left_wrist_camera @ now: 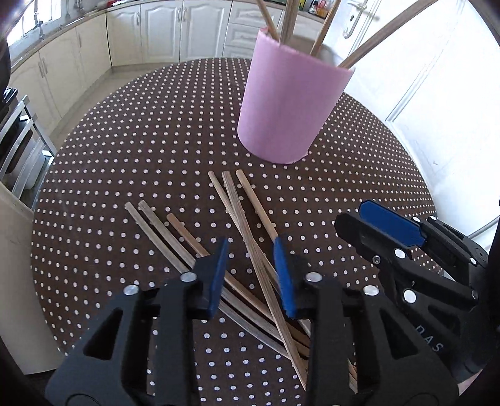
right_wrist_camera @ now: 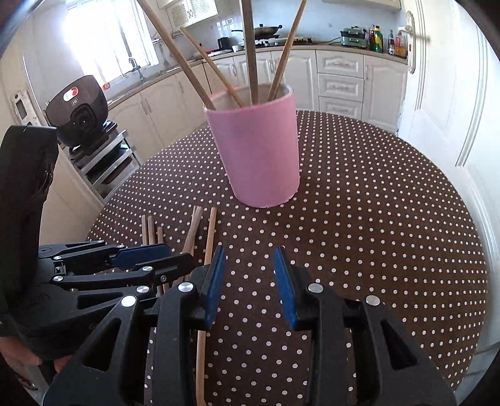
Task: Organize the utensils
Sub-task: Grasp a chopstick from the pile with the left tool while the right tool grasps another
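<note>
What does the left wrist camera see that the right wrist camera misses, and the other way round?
Only the left wrist view shows the whole heap of loose chopsticks crossing on the table, right under the left hand-held gripper, whose pads stand apart above them. Only the right wrist view shows the black rice cooker, the stove with a pan and the bottles on the counter; the right hand-held gripper stands over bare tablecloth. Both show the pink holder with chopsticks standing in it, the dotted brown tablecloth and the white cabinets.

a home kitchen: cream cabinets (right_wrist_camera: 340, 78), sink tap (right_wrist_camera: 133, 64), wok (right_wrist_camera: 265, 30).
</note>
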Motion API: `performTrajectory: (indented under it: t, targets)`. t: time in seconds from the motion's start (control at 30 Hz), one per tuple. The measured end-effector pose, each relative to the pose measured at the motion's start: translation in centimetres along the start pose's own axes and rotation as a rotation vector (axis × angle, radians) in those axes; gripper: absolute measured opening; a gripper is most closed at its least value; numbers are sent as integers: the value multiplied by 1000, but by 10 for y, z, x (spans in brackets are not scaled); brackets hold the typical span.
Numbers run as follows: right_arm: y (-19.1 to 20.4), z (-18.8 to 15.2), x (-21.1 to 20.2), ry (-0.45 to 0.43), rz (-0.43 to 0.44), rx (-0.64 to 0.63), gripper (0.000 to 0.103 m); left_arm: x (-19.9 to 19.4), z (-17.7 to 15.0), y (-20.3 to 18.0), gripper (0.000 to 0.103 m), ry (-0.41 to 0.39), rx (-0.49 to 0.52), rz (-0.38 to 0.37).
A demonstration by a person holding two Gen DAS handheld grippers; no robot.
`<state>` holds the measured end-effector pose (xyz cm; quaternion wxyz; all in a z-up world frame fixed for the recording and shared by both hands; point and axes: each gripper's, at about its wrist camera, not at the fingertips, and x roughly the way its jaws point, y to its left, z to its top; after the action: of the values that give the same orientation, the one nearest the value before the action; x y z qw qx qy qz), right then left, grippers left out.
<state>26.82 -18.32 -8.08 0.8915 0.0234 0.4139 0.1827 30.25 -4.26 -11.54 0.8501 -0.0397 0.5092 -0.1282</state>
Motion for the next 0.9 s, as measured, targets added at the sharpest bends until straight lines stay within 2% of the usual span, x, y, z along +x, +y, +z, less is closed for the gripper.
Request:
performTrajectory:
  t: [0.2, 0.57, 0.9]
  targets:
    - [1, 0, 6, 23, 12, -10, 30, 9, 1, -1, 12, 16, -6, -10]
    - [18, 9, 24, 92, 36, -54, 30, -2, -2, 17, 7, -10, -37, -7]
    - [36, 15, 49, 174, 53, -75, 20, -10, 4, 48, 7, -5, -39, 6]
